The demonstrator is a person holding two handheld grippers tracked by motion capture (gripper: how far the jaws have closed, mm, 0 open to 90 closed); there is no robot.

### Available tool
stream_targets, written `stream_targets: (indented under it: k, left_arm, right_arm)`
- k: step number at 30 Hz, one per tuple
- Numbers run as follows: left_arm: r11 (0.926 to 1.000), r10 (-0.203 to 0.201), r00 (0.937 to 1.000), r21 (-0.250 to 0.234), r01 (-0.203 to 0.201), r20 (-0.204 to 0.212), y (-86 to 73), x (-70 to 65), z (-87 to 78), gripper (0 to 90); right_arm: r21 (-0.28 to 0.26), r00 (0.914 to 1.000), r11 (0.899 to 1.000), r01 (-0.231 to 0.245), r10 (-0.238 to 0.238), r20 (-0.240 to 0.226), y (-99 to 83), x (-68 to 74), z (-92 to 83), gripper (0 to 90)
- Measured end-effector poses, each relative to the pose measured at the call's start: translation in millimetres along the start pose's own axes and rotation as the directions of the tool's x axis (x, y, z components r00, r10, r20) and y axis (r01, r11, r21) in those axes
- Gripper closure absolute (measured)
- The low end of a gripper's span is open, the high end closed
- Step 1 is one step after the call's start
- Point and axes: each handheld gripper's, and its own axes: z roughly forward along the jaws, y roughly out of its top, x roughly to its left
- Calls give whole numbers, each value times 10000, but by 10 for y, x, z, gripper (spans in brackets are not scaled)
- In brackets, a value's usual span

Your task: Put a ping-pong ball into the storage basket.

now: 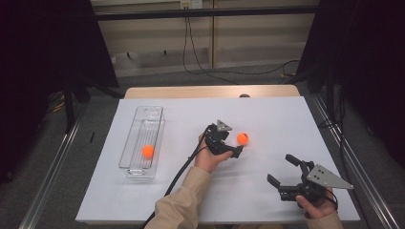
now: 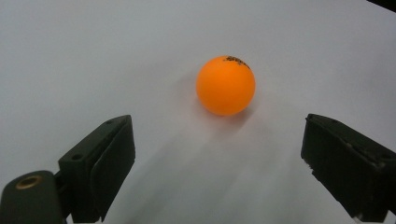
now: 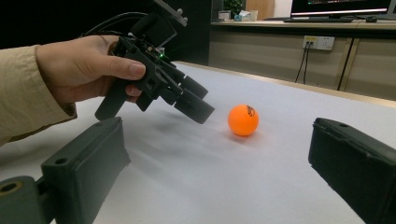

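High view, loose ball: a small orange plastic ball [image 1: 242, 138] lies on the white tabletop sheet [image 1: 267, 114], well to the right of the clear plastic tray [image 1: 143, 138].
High view, left gripper: the black two-jaw left gripper [image 1: 237, 151], held in a hand in a tan sleeve [image 1: 184, 202], sits just beside that ball, jaws parted and nothing between them.
High view, tray: a second orange ball [image 1: 148, 151] rests inside the tray, toward its near end.
High view, right gripper: the right gripper [image 1: 282, 171], carrying a grey three-cornered plate, hangs near the table's front edge, well apart from the loose ball, jaws spread wide and empty.
Left gripper view, ball: the ball [image 2: 226, 85] sits on the bare sheet ahead of the gripper, beyond its tips and clear of both black jaws, which stand wide apart.
Right gripper view, ball: the ball [image 3: 243, 120] lies between the spread jaws' lines of sight, farther off on the sheet.
Right gripper view, left gripper: its tips [image 3: 198, 107] slope down just to the left of the ball, not touching it.
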Motion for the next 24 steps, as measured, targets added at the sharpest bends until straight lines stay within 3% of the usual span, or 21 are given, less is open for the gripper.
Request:
stream_targets:
  k: [24]
  left_arm:
    - [9999,-87,9999,-104,85,-138,32,21,71,103]
  right_arm:
    - [23,10000,10000,-14,14,-9,0,2,2,38]
